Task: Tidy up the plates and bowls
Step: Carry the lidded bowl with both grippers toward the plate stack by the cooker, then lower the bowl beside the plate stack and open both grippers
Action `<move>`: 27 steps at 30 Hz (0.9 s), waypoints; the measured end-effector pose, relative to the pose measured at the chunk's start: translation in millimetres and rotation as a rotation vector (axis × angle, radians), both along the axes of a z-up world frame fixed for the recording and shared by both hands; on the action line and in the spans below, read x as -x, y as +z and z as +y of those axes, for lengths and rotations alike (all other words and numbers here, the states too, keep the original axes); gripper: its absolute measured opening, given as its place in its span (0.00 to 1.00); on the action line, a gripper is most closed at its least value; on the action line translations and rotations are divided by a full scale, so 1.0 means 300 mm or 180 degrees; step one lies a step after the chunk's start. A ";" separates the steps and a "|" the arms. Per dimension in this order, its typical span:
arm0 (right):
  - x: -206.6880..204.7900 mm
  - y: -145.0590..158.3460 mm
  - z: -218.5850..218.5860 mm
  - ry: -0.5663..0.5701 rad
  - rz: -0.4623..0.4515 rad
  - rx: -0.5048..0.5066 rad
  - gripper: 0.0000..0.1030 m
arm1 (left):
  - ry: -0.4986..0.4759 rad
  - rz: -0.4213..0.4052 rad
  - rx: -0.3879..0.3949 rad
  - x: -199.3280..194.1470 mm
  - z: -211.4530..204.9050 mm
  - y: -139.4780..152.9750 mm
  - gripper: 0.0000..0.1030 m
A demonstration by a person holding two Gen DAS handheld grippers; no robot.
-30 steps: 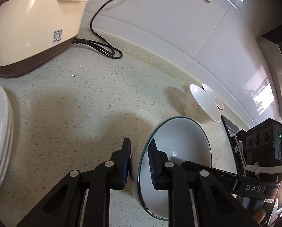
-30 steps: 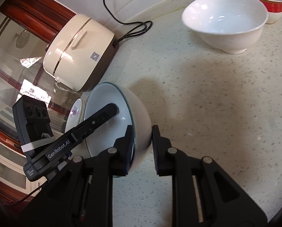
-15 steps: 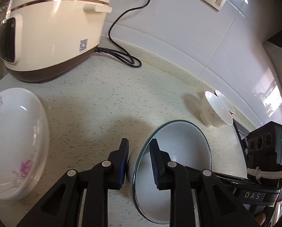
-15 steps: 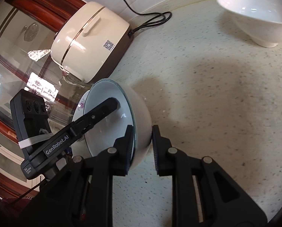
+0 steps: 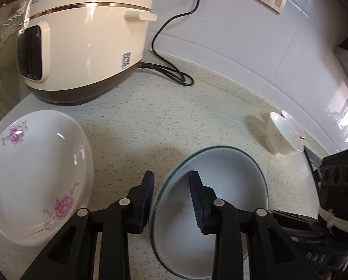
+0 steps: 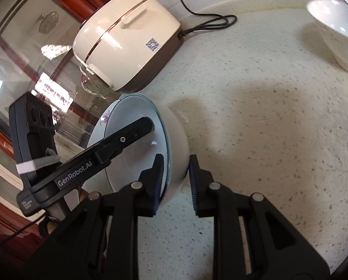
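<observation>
A white bowl with a green rim (image 5: 232, 186) sits on the speckled counter (image 5: 150, 121), just right of a stack of flowered plates (image 5: 34, 175). My left gripper (image 5: 172, 198) straddles its near rim, one finger outside and one inside. Its jaws are opening, and a clear gap shows beside the inner pad. My right gripper (image 6: 175, 179) straddles the opposite wall of the bowl (image 6: 177, 144). Its jaws are opening too, with the pads just off the wall. The left gripper's finger (image 6: 136, 133) reaches across the bowl's inside.
A cream rice cooker (image 5: 80, 42) stands at the back left, and its black cord (image 5: 169, 70) lies along the wall. Two small bowls (image 5: 283, 135) stand at the right near the wall. A glass cabinet door (image 6: 22, 70) borders the counter's left end.
The bowl has travelled left across the counter to beside the flowered plates, with both grippers on it. Both pairs of jaws now stand wider than before, the left more so.
</observation>
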State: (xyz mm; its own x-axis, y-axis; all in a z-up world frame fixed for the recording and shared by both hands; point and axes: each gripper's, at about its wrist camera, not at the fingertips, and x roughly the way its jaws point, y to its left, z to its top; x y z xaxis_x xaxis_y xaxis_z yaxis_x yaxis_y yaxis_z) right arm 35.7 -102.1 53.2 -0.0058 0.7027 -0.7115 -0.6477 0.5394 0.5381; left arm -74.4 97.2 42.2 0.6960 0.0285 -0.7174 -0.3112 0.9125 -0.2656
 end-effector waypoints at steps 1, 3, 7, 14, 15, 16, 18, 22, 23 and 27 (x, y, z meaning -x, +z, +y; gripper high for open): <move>0.010 0.005 0.009 0.0018 -0.0079 0.0008 0.27 | 0.0027 0.0022 -0.0015 -0.001 0.002 -0.004 0.33; 0.024 0.012 0.019 0.0058 -0.0180 0.0023 0.33 | 0.0075 0.0058 -0.0021 -0.004 0.006 -0.014 0.33; 0.052 0.032 0.037 0.0121 -0.0418 0.0062 0.45 | 0.0187 0.0047 -0.0073 0.002 0.008 -0.014 0.37; 0.063 0.060 0.033 0.0089 -0.0670 0.0107 0.68 | 0.0314 -0.0007 -0.0212 0.016 0.004 0.004 0.57; 0.061 0.062 0.031 0.0076 -0.0694 0.0126 0.69 | 0.0315 -0.0009 -0.0234 0.019 0.000 0.008 0.59; 0.060 0.065 0.028 0.0062 -0.0716 0.0136 0.70 | 0.0312 -0.0012 -0.0261 0.020 -0.004 0.011 0.61; 0.059 0.070 0.024 0.0041 -0.0737 0.0131 0.72 | 0.0331 -0.0030 -0.0306 0.022 -0.008 0.016 0.65; 0.065 0.082 0.018 0.0029 -0.0815 0.0136 0.74 | 0.0360 -0.0053 -0.0388 0.026 -0.014 0.027 0.70; 0.066 0.084 0.017 0.0031 -0.0828 0.0137 0.75 | 0.0361 -0.0054 -0.0392 0.027 -0.015 0.029 0.70; 0.066 0.091 0.009 0.0036 -0.0867 0.0142 0.77 | 0.0360 -0.0070 -0.0454 0.032 -0.022 0.040 0.73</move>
State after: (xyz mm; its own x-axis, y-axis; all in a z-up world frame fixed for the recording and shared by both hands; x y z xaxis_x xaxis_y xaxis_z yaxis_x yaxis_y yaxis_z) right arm 15.7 -99.5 80.6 0.1824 0.6716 -0.7181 -0.7713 0.5507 0.3192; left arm -83.9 90.6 54.1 0.6980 0.2078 -0.6853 -0.4094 0.9009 -0.1439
